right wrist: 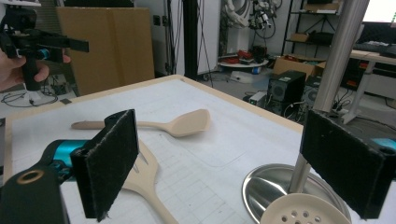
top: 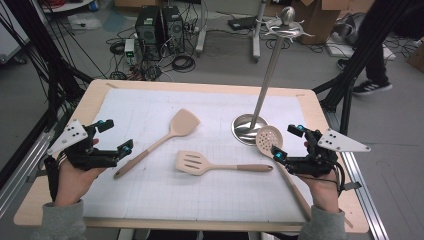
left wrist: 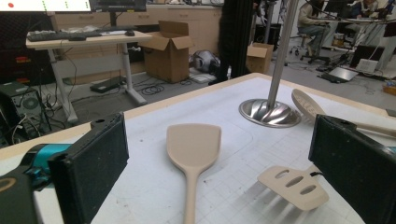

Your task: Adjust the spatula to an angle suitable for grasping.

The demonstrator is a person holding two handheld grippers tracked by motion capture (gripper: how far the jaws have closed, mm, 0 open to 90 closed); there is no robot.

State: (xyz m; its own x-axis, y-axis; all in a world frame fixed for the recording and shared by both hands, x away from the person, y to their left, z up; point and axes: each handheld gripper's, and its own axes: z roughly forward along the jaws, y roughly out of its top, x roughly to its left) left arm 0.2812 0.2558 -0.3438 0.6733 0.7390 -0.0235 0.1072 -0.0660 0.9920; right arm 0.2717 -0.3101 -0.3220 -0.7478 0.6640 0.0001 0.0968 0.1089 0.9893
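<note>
Both grippers, left at nine o'clock and right at three o'clock, have jaws wide apart, gripping nothing. Between them on the white gridded mat: a steel rack stand, solid beige spatula, slotted beige turner, perforated skimmer beside the right gripper.

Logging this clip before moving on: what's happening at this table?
A person holds a gripper in each hand over a white mat; the left gripper and right gripper are both open and empty. A solid spatula, a slotted spatula and a perforated skimmer lie flat beside a steel utensil stand. Nothing is picked up yet.
</note>
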